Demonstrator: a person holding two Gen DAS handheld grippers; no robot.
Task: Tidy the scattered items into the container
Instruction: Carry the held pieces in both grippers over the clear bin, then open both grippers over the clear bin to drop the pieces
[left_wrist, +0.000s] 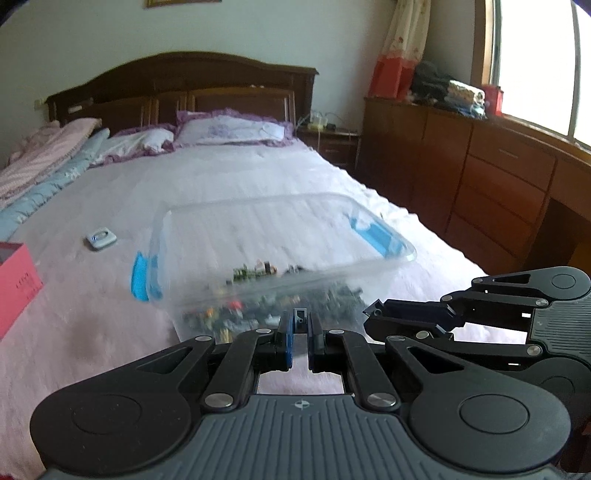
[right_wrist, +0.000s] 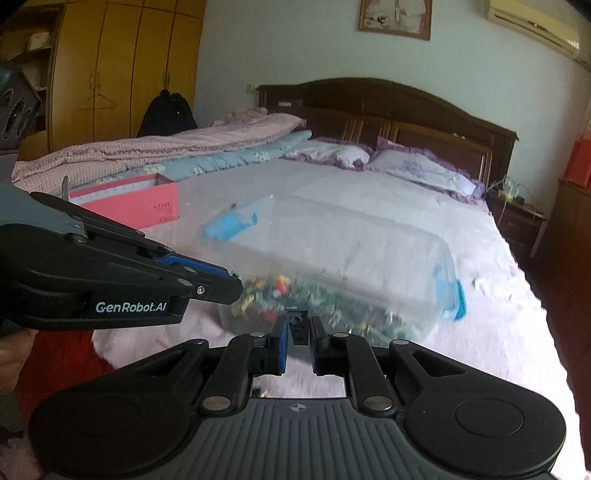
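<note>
Gripping a small dark toy brick (left_wrist: 300, 318) between its blue-padded fingers, the left gripper (left_wrist: 300, 334) sits low in the centre of the left wrist view, its jaws pinching the piece from both sides. In the right wrist view the right gripper (right_wrist: 299, 334) does the same, its jaws closed on a small black studded brick (right_wrist: 298, 326) at lower centre.

Just beyond both sets of fingertips stands the clear plastic storage container with blue side latches (left_wrist: 376, 236), resting on the pale pink bedspread (left_wrist: 92, 314) in the middle of each view. A blurred heap of small multicoloured toy pieces (right_wrist: 280, 295) lies along the container's near side; motion blur hides their shapes.

In the left wrist view the right gripper appears at the right edge, beside the container's near corner. In the right wrist view the left gripper enters from the left edge, its tip close to the container's near left corner.

A pink cardboard box (right_wrist: 147, 201) lies on the bed left of the container, and a small white oval device (left_wrist: 101, 237) lies between them.
</note>
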